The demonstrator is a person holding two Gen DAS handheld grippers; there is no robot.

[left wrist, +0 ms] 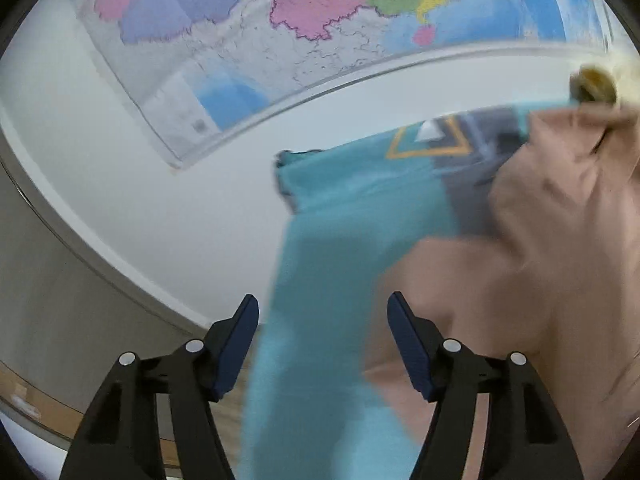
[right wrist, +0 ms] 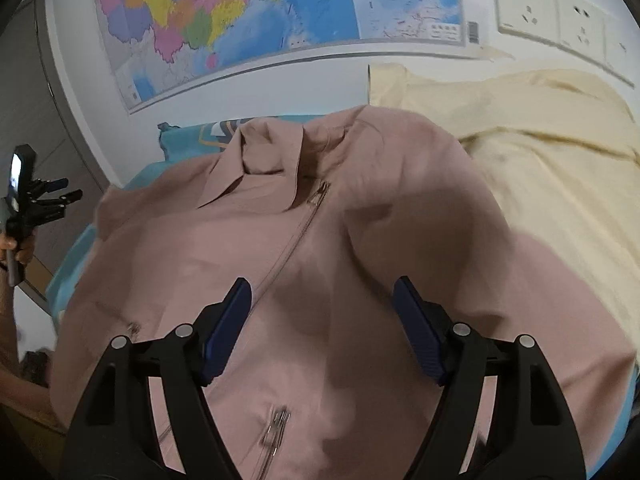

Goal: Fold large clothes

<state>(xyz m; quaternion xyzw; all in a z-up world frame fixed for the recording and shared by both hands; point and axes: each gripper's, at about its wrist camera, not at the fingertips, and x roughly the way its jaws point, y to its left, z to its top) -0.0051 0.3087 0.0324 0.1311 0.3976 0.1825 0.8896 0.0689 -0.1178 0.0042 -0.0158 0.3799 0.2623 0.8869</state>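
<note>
A dusty pink zip jacket (right wrist: 360,248) lies crumpled, front up, on a teal sheet (right wrist: 180,140), its collar toward the wall and its zipper (right wrist: 298,236) running down the middle. My right gripper (right wrist: 322,300) is open and empty just above the jacket's chest. My left gripper (left wrist: 322,320) is open and empty over the teal sheet (left wrist: 340,220) at the jacket's left edge (left wrist: 540,260). The left gripper also shows in the right wrist view (right wrist: 60,192), held up at the far left, apart from the jacket.
A cream pillow or quilt (right wrist: 540,140) lies right of the jacket. A wall map (right wrist: 260,12) hangs behind, with wall sockets (right wrist: 528,8) at the upper right. A grey door (right wrist: 24,120) and wooden floor (left wrist: 36,400) are at the left.
</note>
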